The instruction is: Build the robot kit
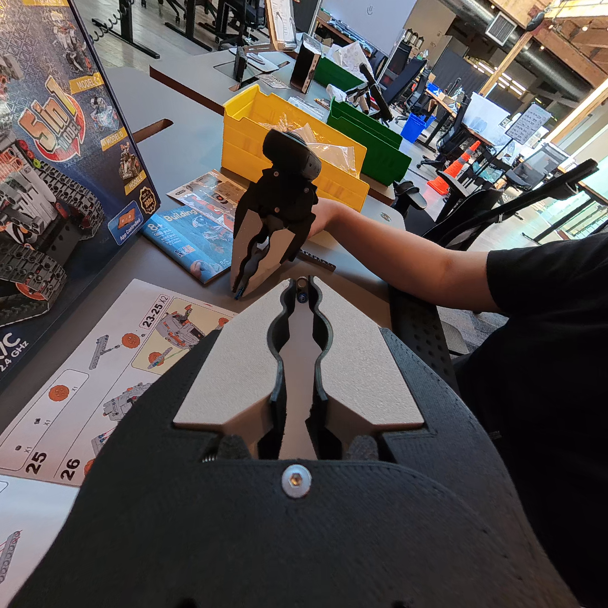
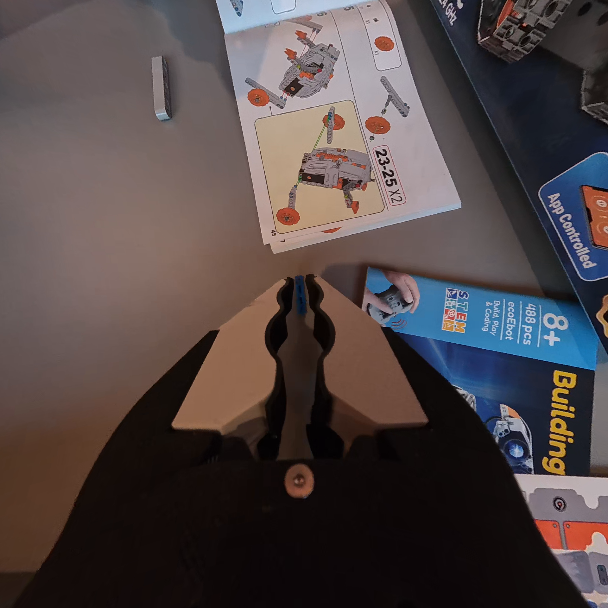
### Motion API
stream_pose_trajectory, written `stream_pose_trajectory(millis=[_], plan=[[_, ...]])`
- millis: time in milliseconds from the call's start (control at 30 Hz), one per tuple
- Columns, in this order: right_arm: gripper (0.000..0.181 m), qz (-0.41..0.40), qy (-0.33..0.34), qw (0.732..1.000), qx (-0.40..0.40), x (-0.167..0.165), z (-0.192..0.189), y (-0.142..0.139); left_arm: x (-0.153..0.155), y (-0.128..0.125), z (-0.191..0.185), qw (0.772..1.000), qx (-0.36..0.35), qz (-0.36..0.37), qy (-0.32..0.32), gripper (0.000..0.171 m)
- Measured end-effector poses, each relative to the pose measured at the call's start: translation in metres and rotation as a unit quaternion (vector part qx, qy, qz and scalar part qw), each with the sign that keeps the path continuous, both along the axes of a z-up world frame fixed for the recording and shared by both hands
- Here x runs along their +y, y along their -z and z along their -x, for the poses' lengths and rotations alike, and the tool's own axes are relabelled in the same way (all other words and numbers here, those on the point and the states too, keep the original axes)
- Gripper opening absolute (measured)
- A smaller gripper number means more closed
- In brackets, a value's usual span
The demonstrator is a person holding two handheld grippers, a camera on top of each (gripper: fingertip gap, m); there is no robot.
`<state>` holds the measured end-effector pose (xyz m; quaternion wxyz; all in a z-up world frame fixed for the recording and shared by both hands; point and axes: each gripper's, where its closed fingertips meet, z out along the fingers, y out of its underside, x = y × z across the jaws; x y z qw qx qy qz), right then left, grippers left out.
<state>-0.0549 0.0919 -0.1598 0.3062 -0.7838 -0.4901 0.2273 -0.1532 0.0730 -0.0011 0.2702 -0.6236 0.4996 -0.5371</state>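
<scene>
My left gripper (image 1: pixel 301 282) is shut on a small grey part (image 1: pixel 301 282) with a blue pin (image 1: pixel 302 297) in it, held above the grey table (image 1: pixel 184 154). My right gripper (image 2: pixel 300 279) is shut on a small blue pin (image 2: pixel 300 294), low over the table near the corner of an open instruction booklet (image 2: pixel 329 138). In the left wrist view the right gripper (image 1: pixel 239 290) points down, just ahead and left of my left fingertips. A grey beam (image 2: pixel 162 88) lies alone on the table to the far left.
A large toy box (image 1: pixel 65 164) stands at the left. A blue booklet (image 1: pixel 190 240) and a sticker sheet (image 1: pixel 210 190) lie beside it. A yellow bin (image 1: pixel 250 138) with plastic bags and a green bin (image 1: pixel 378 154) stand behind. A dark beam (image 1: pixel 317 260) lies by the person's arm (image 1: pixel 394 263). Left tips to right tips: about 20 cm. Both grippers' tips are roughly 15 cm from the grey beam (image 2: pixel 162 88).
</scene>
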Motion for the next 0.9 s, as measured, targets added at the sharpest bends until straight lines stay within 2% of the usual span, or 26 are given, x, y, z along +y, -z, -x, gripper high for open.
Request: stream_pose_trajectory(millis=[500,667,733,900], plan=[[0.006,0.008,-0.002,1.000,0.010,0.000,-0.001,0.005,0.001,0.003,0.000,1.000,0.004,0.005,0.001,0.006],[0.004,-0.041,-0.029,0.999,-0.021,-0.001,0.002,0.001,0.008,0.005,-0.002,1.000,-0.010,0.023,-0.009,0.006],[0.003,-0.100,-0.032,0.994,-0.024,0.004,0.009,-0.016,0.012,0.004,-0.004,0.999,-0.027,0.045,-0.012,0.006],[0.003,-0.249,-0.019,0.968,-0.015,0.010,0.032,-0.092,0.019,0.001,-0.010,0.994,-0.063,0.083,-0.015,0.005]])
